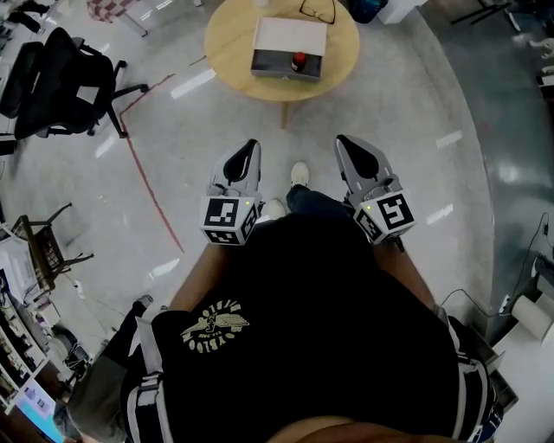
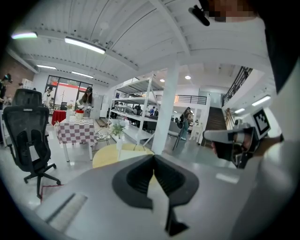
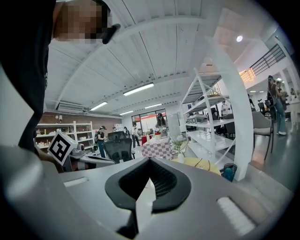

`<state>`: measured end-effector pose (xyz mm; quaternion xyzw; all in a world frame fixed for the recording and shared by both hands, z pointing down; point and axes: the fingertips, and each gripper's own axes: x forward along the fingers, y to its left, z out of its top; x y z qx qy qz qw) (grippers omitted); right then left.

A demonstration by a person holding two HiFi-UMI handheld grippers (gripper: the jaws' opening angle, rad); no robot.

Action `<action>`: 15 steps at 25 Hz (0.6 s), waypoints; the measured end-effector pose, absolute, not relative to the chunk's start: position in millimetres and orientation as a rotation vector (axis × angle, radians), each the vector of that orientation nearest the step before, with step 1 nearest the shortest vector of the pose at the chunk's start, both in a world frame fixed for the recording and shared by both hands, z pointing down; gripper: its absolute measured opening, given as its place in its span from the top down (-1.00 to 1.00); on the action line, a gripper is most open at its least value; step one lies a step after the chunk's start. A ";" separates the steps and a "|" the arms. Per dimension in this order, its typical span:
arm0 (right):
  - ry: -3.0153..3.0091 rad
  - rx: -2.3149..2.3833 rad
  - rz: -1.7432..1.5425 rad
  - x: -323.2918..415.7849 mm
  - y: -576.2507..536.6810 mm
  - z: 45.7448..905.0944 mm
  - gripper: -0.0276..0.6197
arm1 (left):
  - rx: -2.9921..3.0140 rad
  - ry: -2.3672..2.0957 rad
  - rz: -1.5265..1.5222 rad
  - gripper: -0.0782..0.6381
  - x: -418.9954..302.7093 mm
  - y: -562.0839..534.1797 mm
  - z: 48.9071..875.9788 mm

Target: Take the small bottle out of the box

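Note:
In the head view, a white open box [image 1: 288, 48] sits on a round wooden table [image 1: 234, 39] across the floor ahead. A small dark bottle with a red cap [image 1: 298, 61] stands at the box's near edge. My left gripper [image 1: 252, 145] and right gripper [image 1: 343, 140] are held side by side in front of my body, well short of the table, pointing toward it. Both are shut with nothing between the jaws. The left gripper view shows its jaw tips [image 2: 153, 157] meeting, with the yellow tabletop [image 2: 105, 154] beyond. In the right gripper view the jaw tips [image 3: 150, 160] are likewise together.
A pair of glasses [image 1: 318, 10] lies on the table behind the box. A black office chair [image 1: 61, 82] stands at the left, and a red tape line [image 1: 147, 186] crosses the grey floor. A white column [image 2: 166, 112] and a checkered table [image 2: 75, 129] lie beyond.

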<state>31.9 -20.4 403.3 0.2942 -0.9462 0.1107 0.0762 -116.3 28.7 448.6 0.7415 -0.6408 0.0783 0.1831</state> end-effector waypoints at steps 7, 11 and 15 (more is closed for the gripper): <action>-2.873 0.909 0.339 39.4 -87.0 399.2 0.91 | 2.089 -1.833 0.260 0.78 -112.6 -28.9 441.1; -2.907 0.871 0.357 34.9 -115.6 396.8 0.91 | 2.077 -1.870 0.298 0.78 -113.7 -51.1 434.9; -2.961 0.805 0.347 25.2 -138.9 385.9 0.91 | 2.058 -1.927 0.312 0.78 -117.6 -65.9 422.7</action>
